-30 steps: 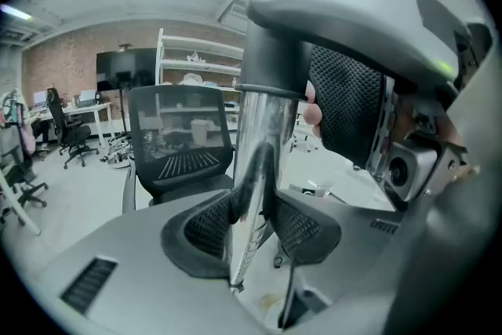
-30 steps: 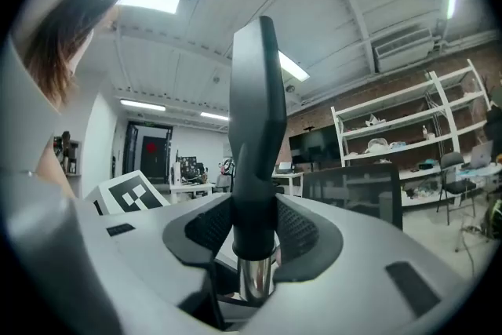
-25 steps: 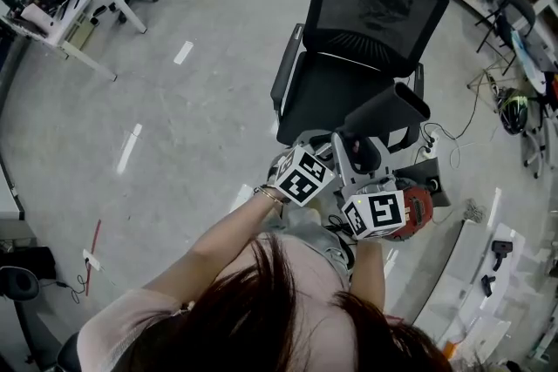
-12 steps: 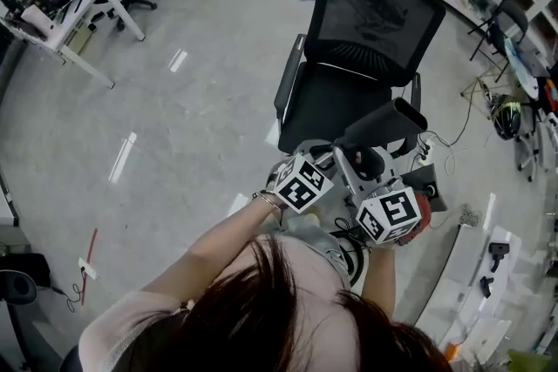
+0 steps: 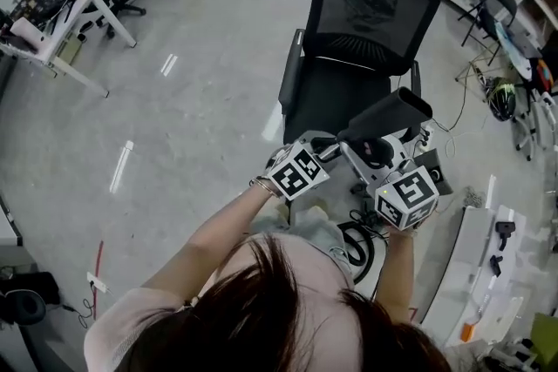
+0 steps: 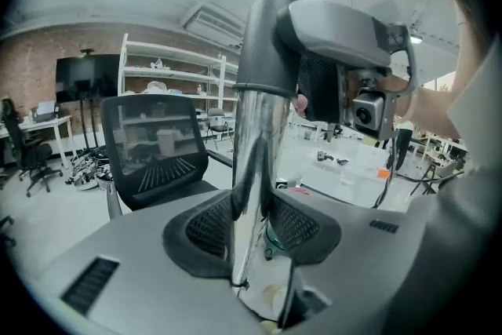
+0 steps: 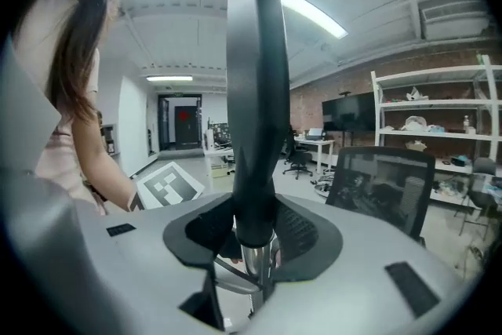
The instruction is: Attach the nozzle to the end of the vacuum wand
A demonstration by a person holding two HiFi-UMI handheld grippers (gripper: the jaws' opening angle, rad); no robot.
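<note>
In the head view both grippers meet in front of the person, above a black office chair. My left gripper is shut on the shiny chrome vacuum wand, which rises upright between its jaws. A grey collar sits on the wand above them. My right gripper is shut on the base of the dark nozzle, whose lower end sits over the chrome wand end. From the head, the nozzle points up and right, beyond the right gripper.
A black mesh office chair stands directly behind the grippers. Cables and a power strip lie on the floor at right, near a helmet. A white desk stands far left, and shelving lines the right wall.
My right gripper has shifted to the right, and its marker cube has turned. The left gripper and the nozzle tip have held roughly in place.
</note>
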